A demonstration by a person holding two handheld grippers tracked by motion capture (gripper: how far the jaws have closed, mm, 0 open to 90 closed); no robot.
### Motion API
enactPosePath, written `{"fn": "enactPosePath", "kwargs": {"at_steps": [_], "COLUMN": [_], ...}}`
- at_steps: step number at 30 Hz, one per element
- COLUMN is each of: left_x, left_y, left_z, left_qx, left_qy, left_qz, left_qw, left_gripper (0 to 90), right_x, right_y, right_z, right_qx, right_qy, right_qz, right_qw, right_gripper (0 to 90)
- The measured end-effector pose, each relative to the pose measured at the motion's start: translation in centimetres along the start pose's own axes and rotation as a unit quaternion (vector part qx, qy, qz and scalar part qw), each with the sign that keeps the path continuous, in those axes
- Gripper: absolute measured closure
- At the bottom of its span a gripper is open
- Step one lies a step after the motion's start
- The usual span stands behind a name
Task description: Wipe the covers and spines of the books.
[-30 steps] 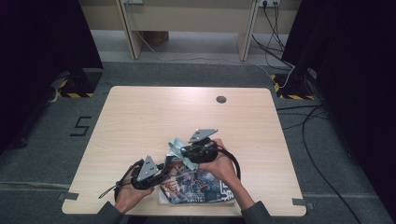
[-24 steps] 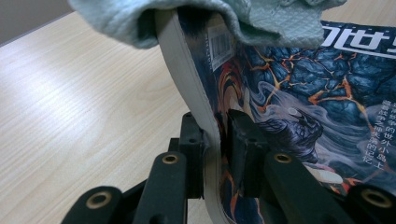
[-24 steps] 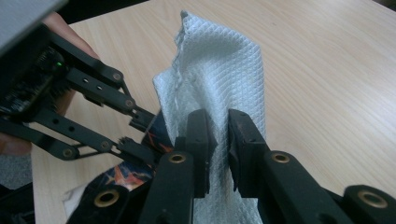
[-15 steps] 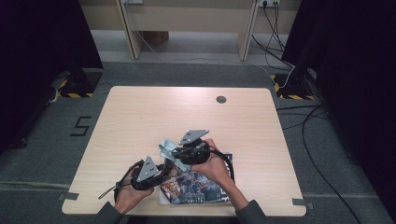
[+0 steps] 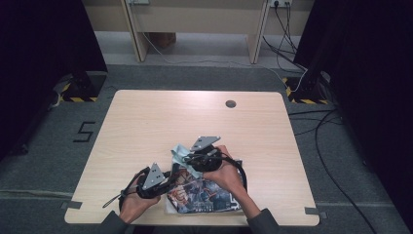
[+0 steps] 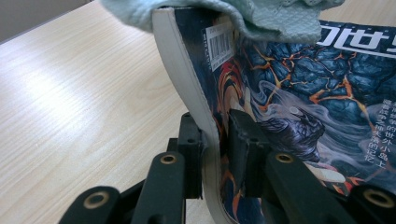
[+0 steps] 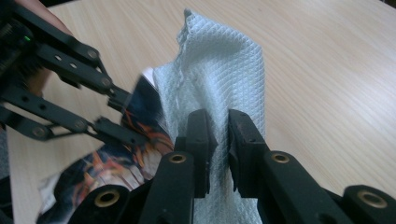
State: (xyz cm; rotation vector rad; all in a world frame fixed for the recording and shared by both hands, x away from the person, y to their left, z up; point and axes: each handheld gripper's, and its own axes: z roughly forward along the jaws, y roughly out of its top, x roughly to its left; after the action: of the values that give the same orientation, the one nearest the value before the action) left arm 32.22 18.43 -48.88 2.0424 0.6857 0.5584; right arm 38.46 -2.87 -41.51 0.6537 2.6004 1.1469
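Observation:
A paperback book (image 5: 207, 195) with a dark blue and orange cover lies near the table's front edge. Its left edge is lifted and bent. My left gripper (image 6: 215, 156) is shut on that edge of the book (image 6: 299, 93), which curves up between the jaws. A pale green cloth (image 7: 219, 79) hangs from my right gripper (image 7: 218, 154), which is shut on it. In the high view the cloth (image 5: 179, 152) rests over the book's far left corner, with the right gripper (image 5: 191, 161) just above it and the left gripper (image 5: 170, 181) to the book's left.
The light wood table (image 5: 160, 122) stretches away bare behind the book, with a round cable hole (image 5: 230, 103) at the back. Grey carpet, cables and a desk frame (image 5: 195, 19) lie beyond the table.
My right gripper has carried the cloth a little left and toward the near side, over the book's corner. The left gripper has stayed on the book's edge.

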Motion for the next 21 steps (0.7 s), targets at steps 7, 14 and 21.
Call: {"fn": "enactPosePath", "kwargs": {"at_steps": [7,14,21], "left_x": [-0.1,-0.2,-0.2], "left_y": [0.0,0.0,-0.1], "left_z": [0.0,0.0,0.0], "left_qx": [0.000,-0.004,-0.002], "left_qy": [0.001,0.004,0.003], "left_qz": [0.004,0.005,0.005], "left_qw": [1.0000,1.0000,1.0000], "left_gripper": [75.0,74.8,74.4], "right_x": [1.2,1.5,1.1], "right_y": [1.0,1.7,1.6], "right_z": [0.4,0.8,1.1], "right_qx": [-0.006,-0.028,-0.027], "right_qy": [0.008,0.031,0.035], "right_qz": [-0.007,0.007,0.007], "right_qw": [0.9999,0.9991,0.9990], "right_gripper": [79.8,79.5,79.8]}}
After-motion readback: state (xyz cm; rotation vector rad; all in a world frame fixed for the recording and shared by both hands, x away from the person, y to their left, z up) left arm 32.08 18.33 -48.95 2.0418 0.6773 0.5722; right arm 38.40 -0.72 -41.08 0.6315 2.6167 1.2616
